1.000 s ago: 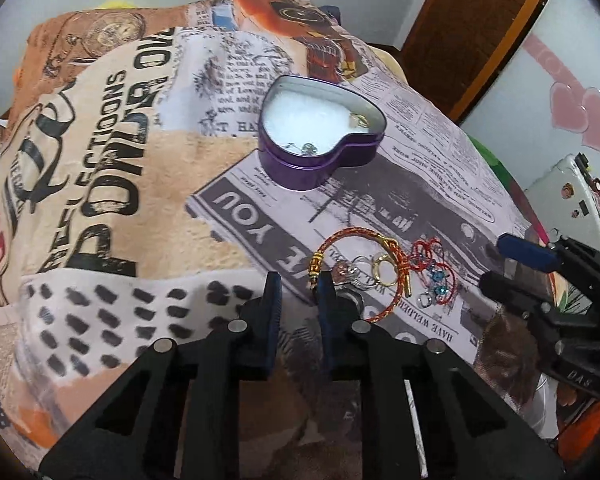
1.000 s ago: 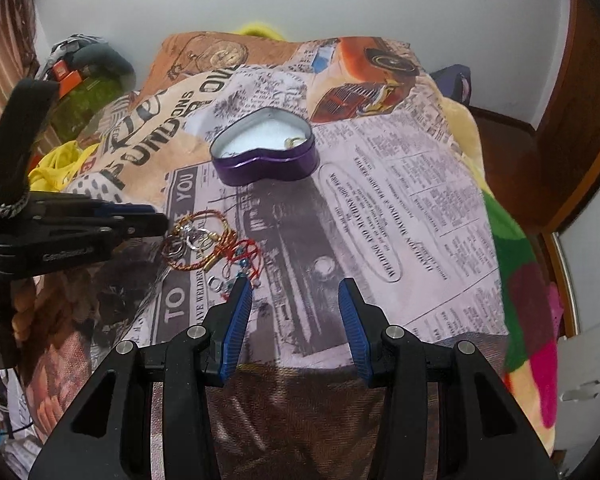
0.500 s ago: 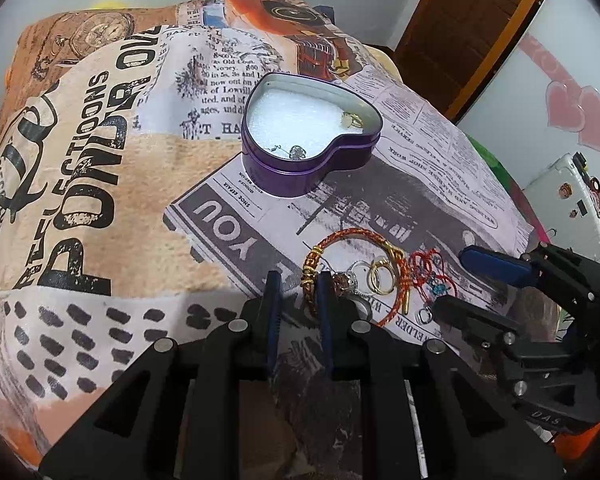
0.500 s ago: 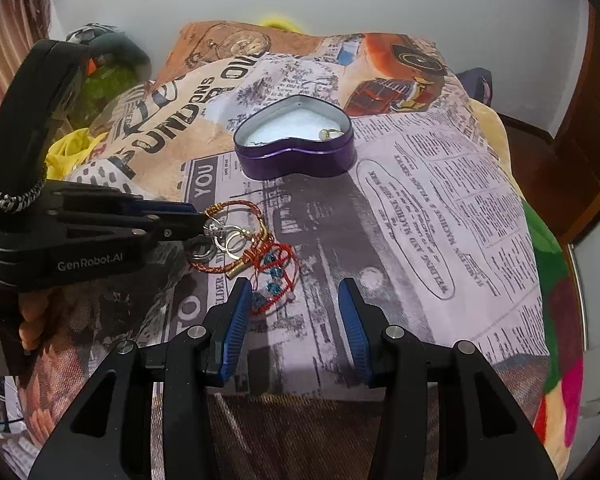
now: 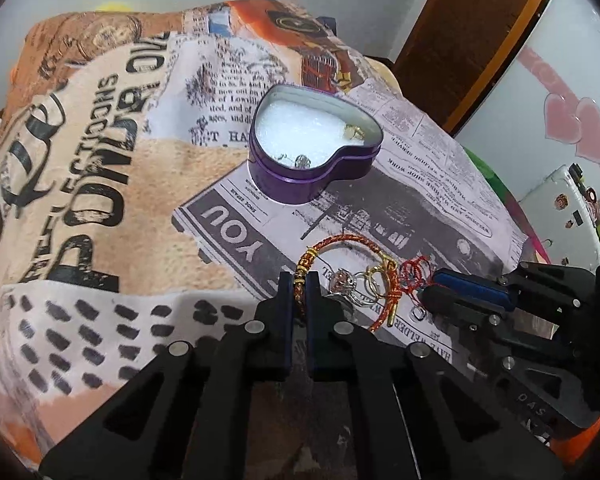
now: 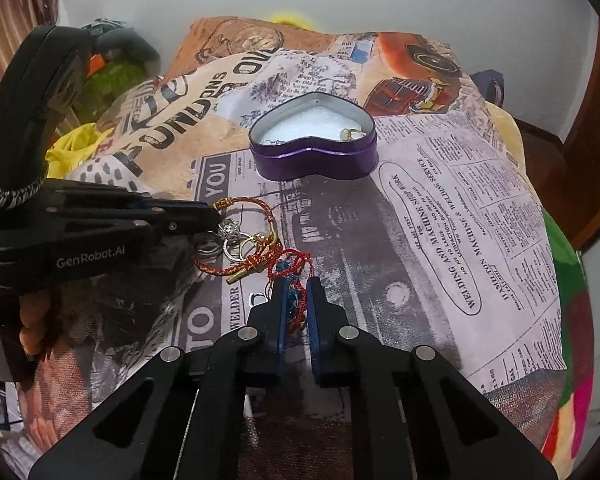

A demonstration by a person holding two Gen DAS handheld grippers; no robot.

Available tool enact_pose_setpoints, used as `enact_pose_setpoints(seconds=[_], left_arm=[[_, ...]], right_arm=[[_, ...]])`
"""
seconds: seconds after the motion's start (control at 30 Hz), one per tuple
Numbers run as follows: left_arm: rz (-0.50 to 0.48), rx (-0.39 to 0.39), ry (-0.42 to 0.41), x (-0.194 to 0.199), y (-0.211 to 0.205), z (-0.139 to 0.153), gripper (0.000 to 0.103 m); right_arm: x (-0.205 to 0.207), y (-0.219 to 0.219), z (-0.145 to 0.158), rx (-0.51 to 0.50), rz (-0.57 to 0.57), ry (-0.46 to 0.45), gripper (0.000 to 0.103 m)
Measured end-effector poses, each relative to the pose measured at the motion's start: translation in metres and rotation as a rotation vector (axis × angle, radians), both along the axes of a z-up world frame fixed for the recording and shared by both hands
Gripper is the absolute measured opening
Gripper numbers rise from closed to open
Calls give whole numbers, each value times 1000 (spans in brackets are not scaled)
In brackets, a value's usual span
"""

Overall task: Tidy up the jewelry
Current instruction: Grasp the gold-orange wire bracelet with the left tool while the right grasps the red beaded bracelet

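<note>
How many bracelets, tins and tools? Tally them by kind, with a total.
Bracelets: 2 (braided bracelet, beaded thread bracelet)
Tins: 1 (heart tin)
Tools: 2 (left tool, right tool)
Total: 5

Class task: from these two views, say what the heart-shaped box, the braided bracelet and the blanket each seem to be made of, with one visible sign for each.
Heart-shaped box: likely tin, purple lacquer; the bare inner rim gleams silver. Its white lining looks like foam or wadding.
Braided bracelet: woven red and gold cord with gold-coloured metal fittings; the plaited texture shows.
Blanket: soft printed fabric, probably fleece; matte, fuzzy, creased.
</note>
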State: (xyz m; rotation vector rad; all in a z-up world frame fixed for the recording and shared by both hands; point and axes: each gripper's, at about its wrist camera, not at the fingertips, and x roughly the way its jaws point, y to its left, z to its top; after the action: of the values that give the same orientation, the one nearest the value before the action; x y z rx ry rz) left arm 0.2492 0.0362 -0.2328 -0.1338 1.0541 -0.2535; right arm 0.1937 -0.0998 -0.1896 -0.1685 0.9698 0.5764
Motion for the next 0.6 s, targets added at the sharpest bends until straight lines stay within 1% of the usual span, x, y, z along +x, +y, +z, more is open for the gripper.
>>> enact_pose_setpoints(seconds=[0.17,0.3,0.6], left_arm=[[12,16,-36,-12,0,16,4],[12,30,-77,-23,-1,33,4],[31,24,-159,-43,4,72,4]], right_arm=[[-6,-2,10,19,1,-16,8],[-14,-3,24,31,0,-46,8],[-23,-10,55,52,-17,-120,8]])
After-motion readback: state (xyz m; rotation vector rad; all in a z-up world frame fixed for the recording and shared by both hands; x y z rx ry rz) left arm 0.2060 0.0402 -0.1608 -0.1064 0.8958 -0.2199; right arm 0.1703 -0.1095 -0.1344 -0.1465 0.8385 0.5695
